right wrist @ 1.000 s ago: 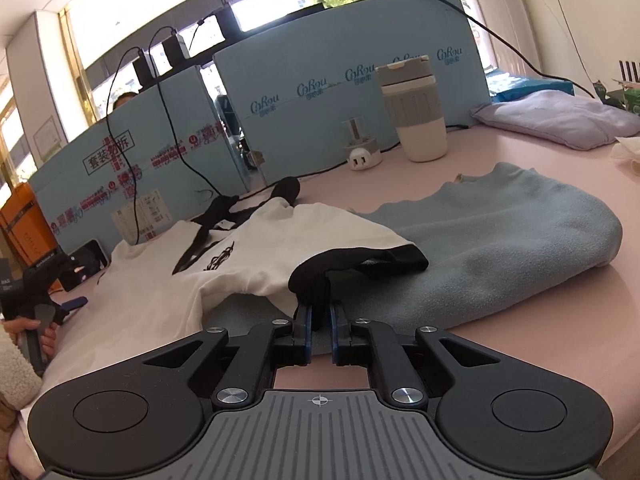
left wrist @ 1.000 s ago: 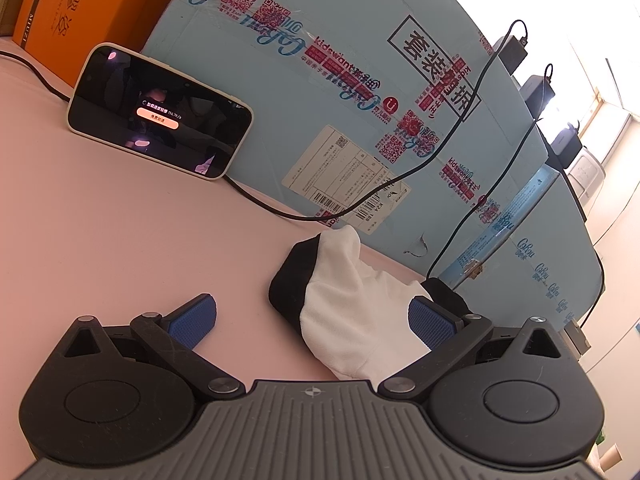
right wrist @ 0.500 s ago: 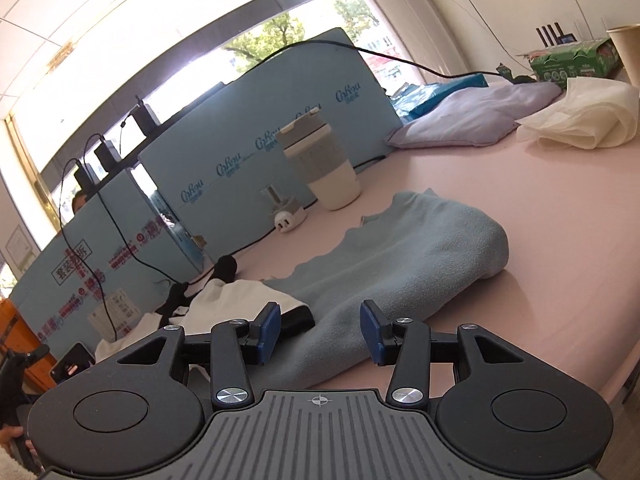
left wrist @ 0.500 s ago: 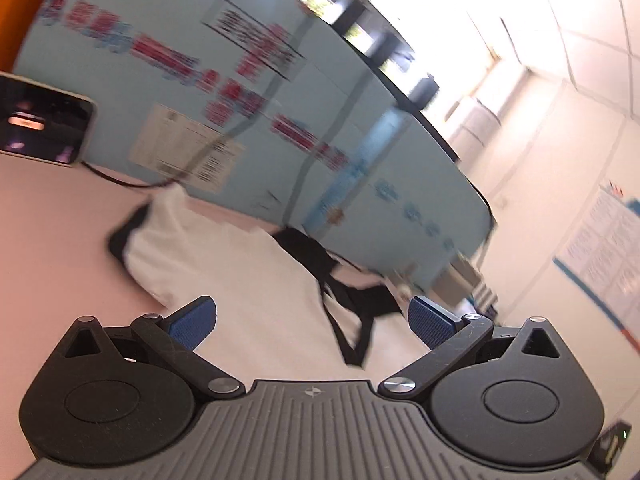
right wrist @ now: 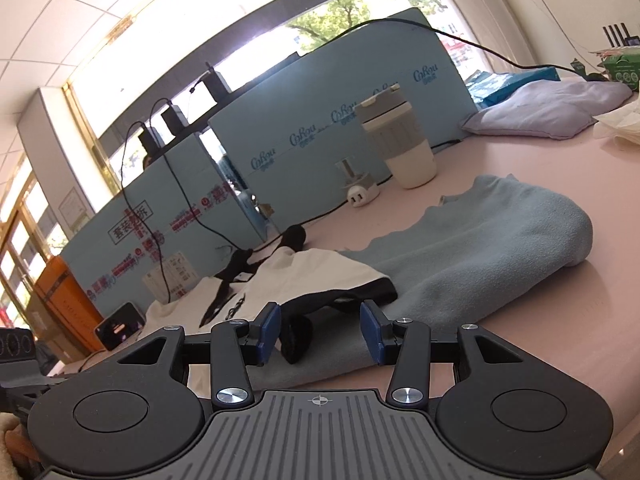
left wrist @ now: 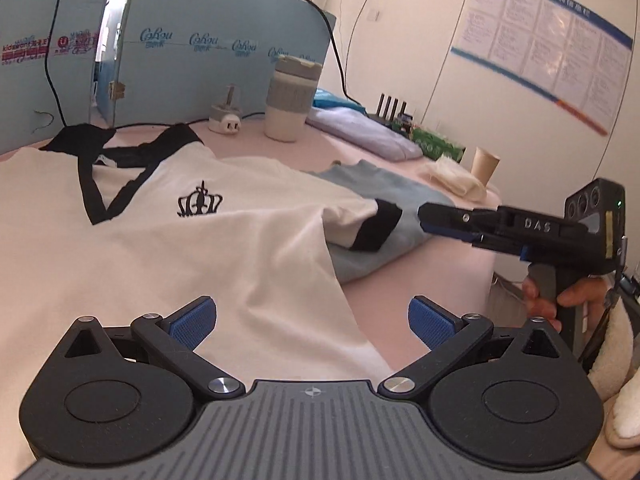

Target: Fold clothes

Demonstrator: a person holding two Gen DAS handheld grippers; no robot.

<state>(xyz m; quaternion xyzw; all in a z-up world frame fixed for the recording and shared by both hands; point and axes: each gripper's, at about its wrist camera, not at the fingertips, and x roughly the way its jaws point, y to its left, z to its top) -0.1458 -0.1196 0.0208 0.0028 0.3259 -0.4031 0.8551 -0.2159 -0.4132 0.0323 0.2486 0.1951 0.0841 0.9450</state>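
A white T-shirt (left wrist: 168, 248) with black collar, black sleeve cuffs and a crown logo lies spread on the pink table (left wrist: 432, 280). Its right sleeve, with the black cuff (left wrist: 378, 228), rests on a folded light-blue garment (left wrist: 384, 196). My left gripper (left wrist: 312, 318) is open and empty above the shirt's lower right edge. My right gripper (right wrist: 320, 330) is open, just in front of the black cuff (right wrist: 298, 336), not holding it. It also shows in the left wrist view (left wrist: 430, 220), to the right of the sleeve. The shirt (right wrist: 304, 276) and blue garment (right wrist: 480, 248) show in the right wrist view.
A white-and-grey tumbler (left wrist: 290, 98) and a small white charger (left wrist: 226, 118) stand at the back by blue foam panels (left wrist: 224, 40). A lilac garment (left wrist: 360, 134), a paper cup (left wrist: 484, 166) and a cream cloth (left wrist: 452, 176) lie far right. A phone (right wrist: 120, 324) sits far left.
My right gripper let go of the black sleeve cuff, opened and drew back a little. My left gripper swung right from the left sleeve towards the shirt body, staying open.
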